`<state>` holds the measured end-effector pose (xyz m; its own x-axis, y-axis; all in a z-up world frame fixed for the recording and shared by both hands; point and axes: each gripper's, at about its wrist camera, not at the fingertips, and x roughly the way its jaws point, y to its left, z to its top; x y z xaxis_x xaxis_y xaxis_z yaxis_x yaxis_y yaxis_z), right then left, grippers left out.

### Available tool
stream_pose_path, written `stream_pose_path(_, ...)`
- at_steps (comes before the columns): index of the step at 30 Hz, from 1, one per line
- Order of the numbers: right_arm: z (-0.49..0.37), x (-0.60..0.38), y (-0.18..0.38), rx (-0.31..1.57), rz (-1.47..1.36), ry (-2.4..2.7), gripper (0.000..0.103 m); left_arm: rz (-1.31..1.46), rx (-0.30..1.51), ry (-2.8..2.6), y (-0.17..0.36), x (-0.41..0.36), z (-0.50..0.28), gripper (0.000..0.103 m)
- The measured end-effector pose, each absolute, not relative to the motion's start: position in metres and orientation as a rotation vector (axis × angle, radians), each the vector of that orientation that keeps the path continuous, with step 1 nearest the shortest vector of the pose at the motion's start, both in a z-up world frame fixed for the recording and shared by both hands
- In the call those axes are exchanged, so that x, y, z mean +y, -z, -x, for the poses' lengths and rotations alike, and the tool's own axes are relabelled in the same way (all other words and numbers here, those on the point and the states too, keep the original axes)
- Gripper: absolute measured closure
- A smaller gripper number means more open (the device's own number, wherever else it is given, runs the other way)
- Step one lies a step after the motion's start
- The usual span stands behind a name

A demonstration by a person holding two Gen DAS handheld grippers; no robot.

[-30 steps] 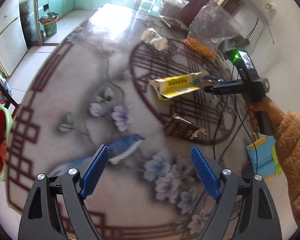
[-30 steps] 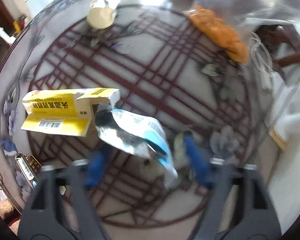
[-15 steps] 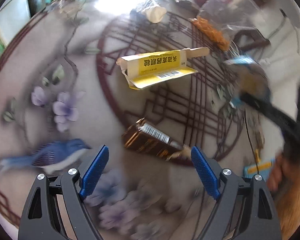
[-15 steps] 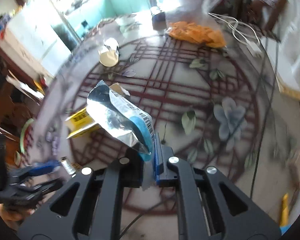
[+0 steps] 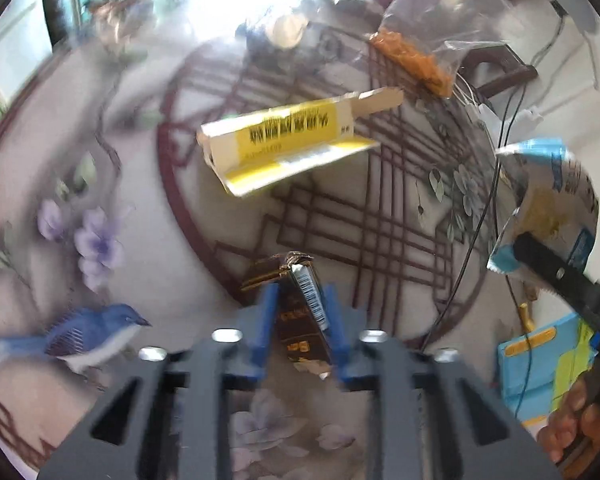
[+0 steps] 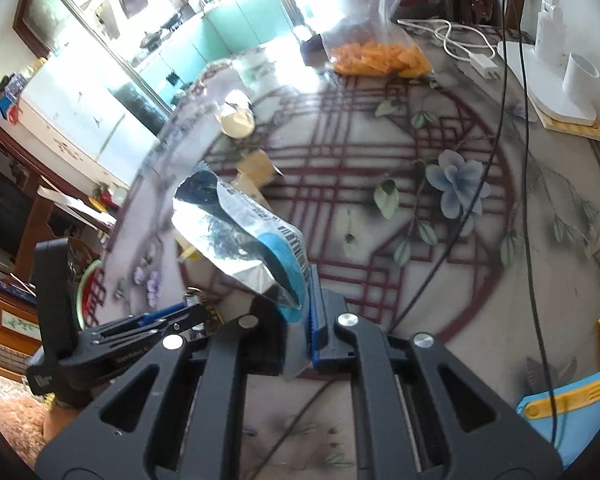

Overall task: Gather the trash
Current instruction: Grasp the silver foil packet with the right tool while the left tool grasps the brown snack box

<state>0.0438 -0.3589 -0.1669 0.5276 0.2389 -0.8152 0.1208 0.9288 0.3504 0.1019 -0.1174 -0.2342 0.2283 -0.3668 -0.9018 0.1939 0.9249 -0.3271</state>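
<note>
left gripper point(image 5: 300, 312): jaws have just been closing, now clamped on the dark brown packet point(image 5: 300, 312) lying on the surface point(image 5: 172, 240)
right gripper point(image 6: 300, 304): clenched on a foil wrapper point(image 6: 236, 240), lifted
farther: yellow carton point(image 5: 288, 140) on the surface

Left gripper point(image 5: 299, 312) angled steeply down, its jaws just closed onto a dark packet point(image 5: 300, 312); right gripper point(image 6: 298, 316) clamped on a foil wrapper point(image 6: 240, 240).

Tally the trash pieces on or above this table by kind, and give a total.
Cardboard boxes: 2, yellow box and dark box in the left gripper.
Foil wrappers: 1, in the right gripper.
Crumpled cups: 1.
Total: 4
</note>
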Motion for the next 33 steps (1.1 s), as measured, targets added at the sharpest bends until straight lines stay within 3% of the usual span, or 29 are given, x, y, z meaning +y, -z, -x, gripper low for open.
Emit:
stream_pose_path(4, -0.044, -0.346, 0.153, 0.977, -0.366, -0.077, 0.094, 0.093, 1.184, 0.394, 0.209, -0.107, -0.099, 0.103)
stream_pose_path(10, -0.047, -0.323, 0.147, 0.966, -0.351, -0.104, 0.093, 0.043, 1.06, 0.386, 0.175, -0.086, -0.09, 0.103)
stream_pose_path(14, -0.048, -0.314, 0.151, 0.972, -0.35, -0.102, 0.093, 0.027, 1.095, 0.382, 0.18, -0.08, -0.091, 0.1)
stream_pose_path(16, -0.049, -0.311, 0.153, 0.979, -0.351, -0.097, 0.093, 0.049, 1.13, 0.387, 0.188, -0.08, -0.089, 0.075)
stream_pose_path(17, -0.049, -0.311, 0.154, 0.981, -0.349, -0.094, 0.093, 0.061, 1.14, 0.393, 0.192, -0.082, -0.088, 0.048)
stream_pose_path(18, -0.049, -0.311, 0.154, 0.984, -0.344, -0.087, 0.093, 0.067, 1.141, 0.405, 0.196, -0.086, -0.087, 0.039)
stream_pose_path(22, -0.039, -0.315, 0.155, 0.985, -0.345, -0.06, 0.093, 0.02, 1.209, 0.447, 0.22, -0.116, -0.09, 0.037)
stream_pose_path(28, -0.012, -0.333, 0.152, 0.981, -0.372, -0.002, 0.093, -0.007, 1.333, 0.373, 0.258, -0.134, -0.097, 0.035)
stream_pose_path(30, -0.005, -0.338, 0.151, 0.978, -0.375, 0.023, 0.093, -0.034, 1.338, 0.378, 0.264, -0.137, -0.095, 0.04)
stream_pose_path(31, -0.004, -0.34, 0.151, 0.976, -0.38, 0.028, 0.093, -0.046, 1.321, 0.383, 0.263, -0.138, -0.093, 0.05)
stream_pose_path(32, -0.002, -0.343, 0.151, 0.973, -0.387, 0.035, 0.093, -0.042, 1.313, 0.409, 0.261, -0.137, -0.091, 0.074)
stream_pose_path(33, -0.001, -0.343, 0.15, 0.967, -0.392, 0.039, 0.093, -0.041, 1.317, 0.421, 0.259, -0.136, -0.09, 0.08)
